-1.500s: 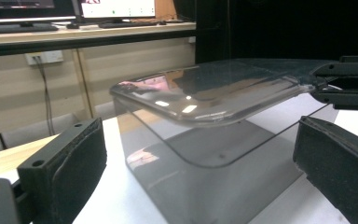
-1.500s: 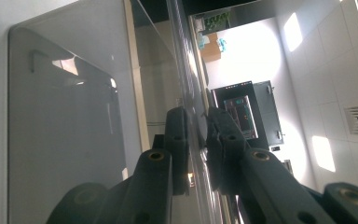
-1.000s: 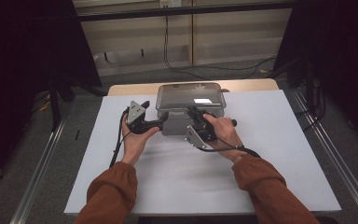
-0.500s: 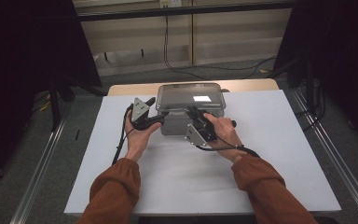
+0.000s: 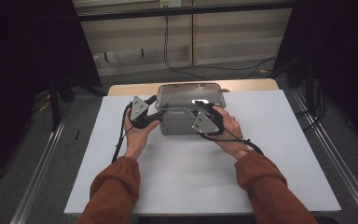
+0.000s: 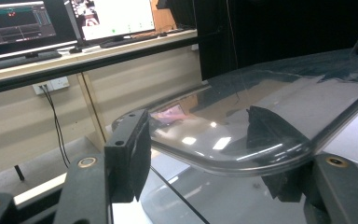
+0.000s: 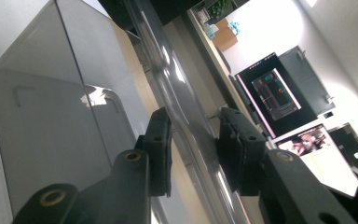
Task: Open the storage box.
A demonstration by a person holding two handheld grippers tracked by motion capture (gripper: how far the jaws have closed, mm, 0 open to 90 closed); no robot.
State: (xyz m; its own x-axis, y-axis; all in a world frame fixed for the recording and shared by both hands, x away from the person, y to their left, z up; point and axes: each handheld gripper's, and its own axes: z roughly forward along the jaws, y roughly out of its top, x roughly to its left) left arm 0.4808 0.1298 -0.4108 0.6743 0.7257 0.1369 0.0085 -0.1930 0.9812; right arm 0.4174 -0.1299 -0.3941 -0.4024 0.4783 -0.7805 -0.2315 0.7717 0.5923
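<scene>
Two tongs (image 5: 156, 116) (image 5: 204, 111) straddle the grey box's (image 5: 182, 125) clear lid (image 5: 191, 94), jaws apart; contents unseen.

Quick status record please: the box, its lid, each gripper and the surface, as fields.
box: grey translucent plastic box, at the far middle of the table
lid: clear plastic lid, lying on top of the box
left gripper: at the lid's left edge, jaws just closing, lid rim between them, contact unclear
right gripper: at the lid's right front edge, jaws just opening, lid rim between them with gaps
surface: white sheet over the table
</scene>
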